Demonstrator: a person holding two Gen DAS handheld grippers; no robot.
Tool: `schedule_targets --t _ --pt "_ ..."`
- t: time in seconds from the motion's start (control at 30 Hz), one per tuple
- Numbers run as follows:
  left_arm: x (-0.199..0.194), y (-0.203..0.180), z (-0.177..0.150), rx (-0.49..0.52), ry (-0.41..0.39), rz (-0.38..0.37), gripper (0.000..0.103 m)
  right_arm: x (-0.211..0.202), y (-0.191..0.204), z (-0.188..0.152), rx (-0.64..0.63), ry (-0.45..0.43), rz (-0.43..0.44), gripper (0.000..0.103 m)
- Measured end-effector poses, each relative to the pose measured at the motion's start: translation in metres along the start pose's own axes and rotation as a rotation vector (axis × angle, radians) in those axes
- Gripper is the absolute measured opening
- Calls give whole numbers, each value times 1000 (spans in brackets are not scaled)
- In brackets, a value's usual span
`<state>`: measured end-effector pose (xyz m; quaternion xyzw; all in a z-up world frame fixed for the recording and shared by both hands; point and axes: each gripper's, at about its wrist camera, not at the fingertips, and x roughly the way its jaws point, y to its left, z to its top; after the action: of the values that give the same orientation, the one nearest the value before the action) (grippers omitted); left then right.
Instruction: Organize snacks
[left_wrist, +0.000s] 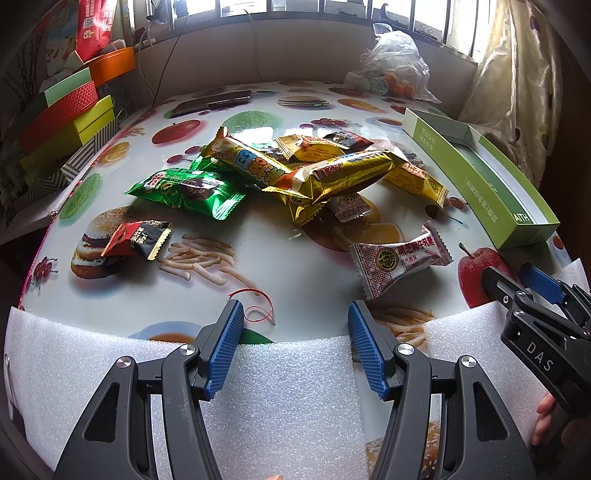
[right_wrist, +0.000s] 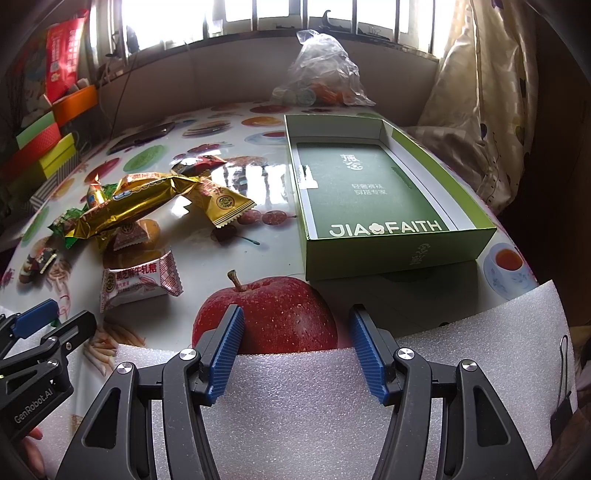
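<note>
Lying apart: two white candies (left_wrist: 400, 258), two green packets (left_wrist: 188, 192).

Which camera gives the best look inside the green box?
The right wrist view. There the green box faces the camera with its open top showing, and no snacks lie inside. In the left wrist view the box sits at the right edge, seen mostly from its side wall, its inside barely showing.
</note>
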<state>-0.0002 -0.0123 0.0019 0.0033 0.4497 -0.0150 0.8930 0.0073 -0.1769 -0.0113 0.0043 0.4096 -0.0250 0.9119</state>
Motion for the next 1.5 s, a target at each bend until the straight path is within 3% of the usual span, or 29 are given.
schedule_targets --t 1.5 --pt "-3 6 4 8 17 -20 60 0 0 -1 -10 3 12 59"
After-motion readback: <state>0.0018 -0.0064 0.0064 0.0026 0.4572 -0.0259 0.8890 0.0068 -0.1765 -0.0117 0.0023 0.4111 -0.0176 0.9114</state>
